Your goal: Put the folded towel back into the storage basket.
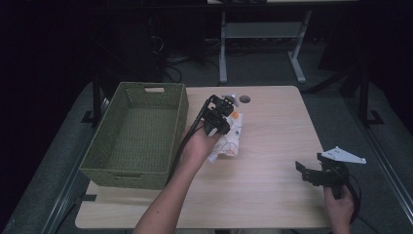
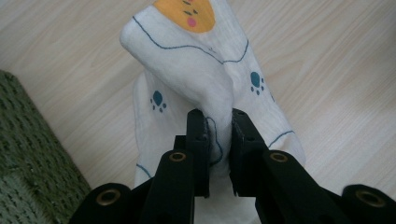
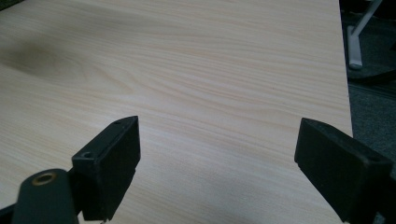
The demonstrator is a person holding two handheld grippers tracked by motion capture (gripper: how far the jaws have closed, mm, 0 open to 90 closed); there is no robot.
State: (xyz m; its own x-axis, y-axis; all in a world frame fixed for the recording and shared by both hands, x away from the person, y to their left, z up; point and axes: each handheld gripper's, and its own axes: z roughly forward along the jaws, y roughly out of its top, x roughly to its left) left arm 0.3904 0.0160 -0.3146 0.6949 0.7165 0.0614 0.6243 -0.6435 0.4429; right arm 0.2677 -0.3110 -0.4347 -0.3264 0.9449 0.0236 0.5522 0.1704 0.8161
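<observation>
Cloth [image 2: 196, 79], white, thin and limp, judged light and drape-prone, is pinched on a gathered fold by the left tongs [image 2: 218, 122]; right tongs [image 3: 217, 154] gape wide, holding nothing.

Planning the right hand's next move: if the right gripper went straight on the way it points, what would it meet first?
Probably the bare table. The right gripper has open jaws with nothing between them, and only wood lies ahead up to the far edge, though its height above the top is hard to judge.
</observation>
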